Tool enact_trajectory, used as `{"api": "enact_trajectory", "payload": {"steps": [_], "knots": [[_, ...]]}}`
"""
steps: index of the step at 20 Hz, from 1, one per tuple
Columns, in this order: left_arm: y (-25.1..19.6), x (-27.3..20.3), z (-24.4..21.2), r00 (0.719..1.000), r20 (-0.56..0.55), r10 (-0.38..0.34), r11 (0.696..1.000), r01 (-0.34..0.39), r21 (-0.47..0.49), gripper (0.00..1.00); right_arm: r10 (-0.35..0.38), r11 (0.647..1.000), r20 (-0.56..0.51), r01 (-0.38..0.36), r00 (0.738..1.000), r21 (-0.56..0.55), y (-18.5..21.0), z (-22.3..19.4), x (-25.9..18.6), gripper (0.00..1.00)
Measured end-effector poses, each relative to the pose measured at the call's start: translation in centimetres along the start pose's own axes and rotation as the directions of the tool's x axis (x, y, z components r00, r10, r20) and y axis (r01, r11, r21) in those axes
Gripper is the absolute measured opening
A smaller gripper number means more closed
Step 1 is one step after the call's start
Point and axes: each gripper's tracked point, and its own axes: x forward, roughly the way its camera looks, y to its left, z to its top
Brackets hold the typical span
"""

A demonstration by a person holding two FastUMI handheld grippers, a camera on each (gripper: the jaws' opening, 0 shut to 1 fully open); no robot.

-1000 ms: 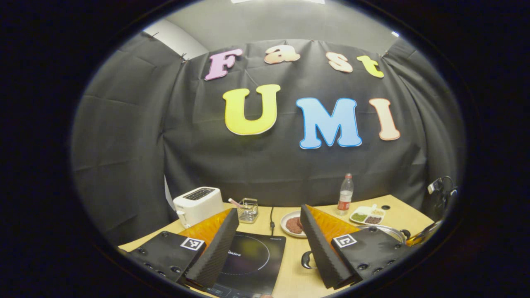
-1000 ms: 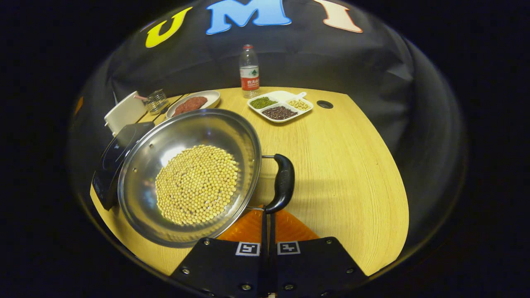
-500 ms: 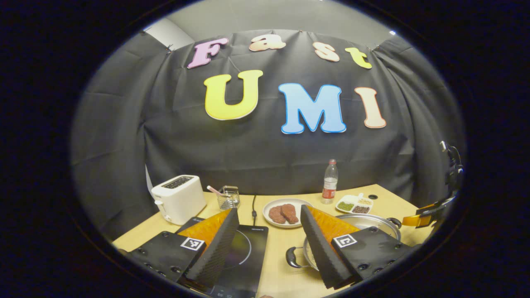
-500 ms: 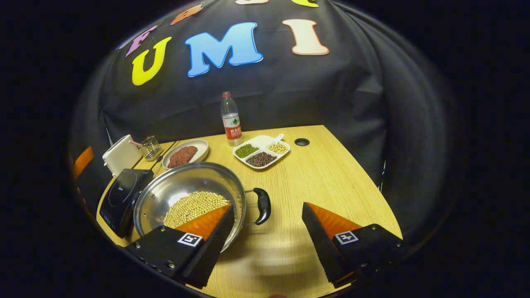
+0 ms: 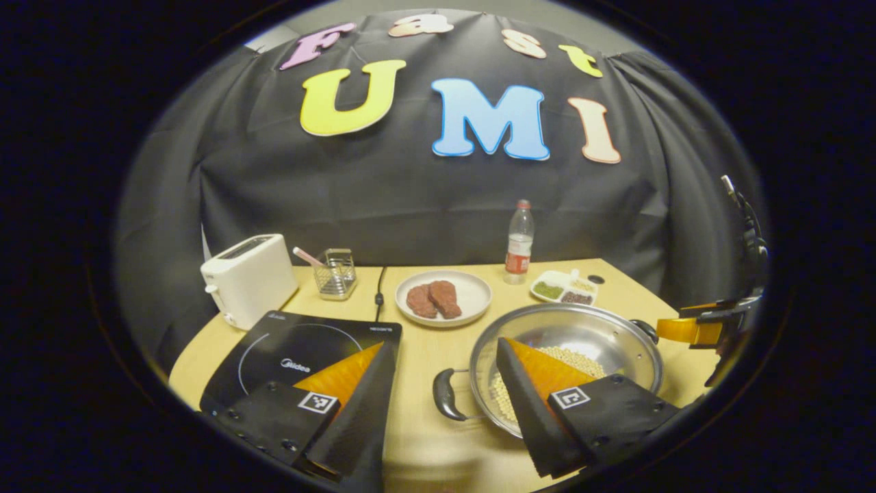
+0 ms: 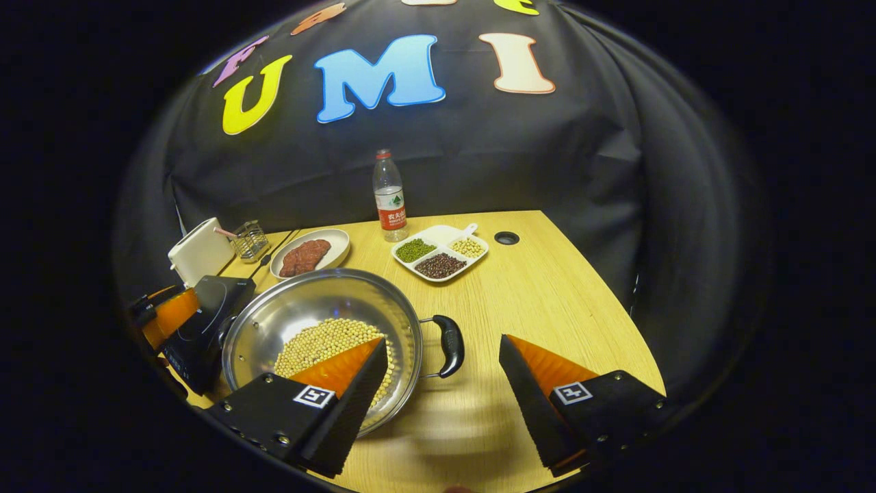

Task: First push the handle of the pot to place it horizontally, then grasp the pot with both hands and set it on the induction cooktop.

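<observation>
Straddling the pot (image 6: 321, 335) handles (image 6: 448, 346) with both grippers (image 5: 445, 397) (image 6: 441, 394) spread wide and empty, you're lined up to grasp each side.

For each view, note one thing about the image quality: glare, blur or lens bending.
Left gripper view: the table edge bows from the fisheye lens; the pot wall shines. Right gripper view: the tabletop before the right gripper looks smeared; bright patches glare inside the pot.
</observation>
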Motion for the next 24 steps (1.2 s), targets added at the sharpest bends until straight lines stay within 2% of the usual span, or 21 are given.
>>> {"api": "enact_trajectory", "payload": {"steps": [4, 5, 12, 14, 15, 16, 17, 19, 20, 21, 22, 23, 24], "knots": [[-0.5, 2.1, -3.2, 0.996, -0.089, -0.02, 0.999, 0.017, -0.035, 1.0, -0.004, 1.0, -0.017, 0.004, 1.0, -0.008, 0.3, -0.5, 0.7, 1.0], [-0.6, 2.7, -4.0, 0.993, -0.115, -0.023, 0.999, 0.018, -0.044, 0.98, -0.008, 1.0, -0.027, 0.008, 1.0, -0.009, 0.3, -0.6, 1.0, 1.0], [-0.9, 5.2, -7.2, 0.973, -0.227, -0.044, 0.999, 0.037, -0.033, 1.0, -0.017, 0.999, -0.083, 0.02, 0.996, 0.036, 0.8, -1.3, 3.9, 1.0], [-1.1, 5.6, -7.7, 0.968, -0.246, -0.044, 0.999, 0.036, -0.037, 0.98, -0.022, 0.999, -0.106, 0.025, 0.994, 0.029, 0.8, -1.9, 4.7, 1.0], [-1.1, 5.8, -8.0, 0.966, -0.255, -0.042, 0.999, 0.033, -0.04, 0.93, -0.029, 0.999, -0.116, 0.031, 0.993, 0.02, 0.6, -2.1, 5.0, 1.0], [-1.1, 5.9, -8.3, 0.964, -0.262, -0.041, 0.999, 0.03, -0.045, 0.98, -0.037, 0.999, -0.122, 0.038, 0.992, 0.01, 0.4, -2.1, 5.5, 1.0], [-1.1, 6.0, -8.5, 0.963, -0.268, -0.04, 0.998, 0.027, -0.051, 0.98, -0.046, 0.999, -0.126, 0.047, 0.991, -0.001, 0.2, -2.2, 5.8, 1.0], [-1.0, 6.3, -9.0, 0.96, -0.279, -0.027, 0.998, 0.011, -0.058, 0.97, -0.061, 0.998, -0.128, 0.059, 0.99, -0.017, -0.2, -2.3, 6.3, 0.88], [-0.9, 6.3, -9.2, 0.958, -0.285, -0.023, 0.998, 0.005, -0.063, 0.94, -0.058, 0.998, -0.133, 0.056, 0.989, -0.018, -0.3, -2.4, 6.5, 0.83], [-1.1, 6.3, -9.3, 0.958, -0.287, -0.031, 0.997, 0.01, -0.076, 0.92, -0.05, 0.999, -0.146, 0.049, 0.988, -0.015, -0.1, -2.6, 6.6, 0.8], [-1.7, 6.6, -9.2, 0.958, -0.282, -0.048, 0.996, 0.025, -0.086, 0.85, -0.025, 1.0, -0.157, 0.024, 0.987, -0.008, 0.4, -2.9, 6.7, 0.8], [-1.5, 6.6, -9.2, 0.959, -0.282, -0.034, 0.997, 0.012, -0.078, 0.89, -0.031, 1.0, -0.151, 0.03, 0.988, -0.009, 0.5, -2.7, 6.7, 0.76], [-1.4, 6.6, -9.2, 0.96, -0.28, -0.026, 0.997, 0.005, -0.076, 0.78, -0.04, 0.999, -0.151, 0.036, 0.988, -0.028, 0.5, -2.8, 6.8, 0.62]]}}
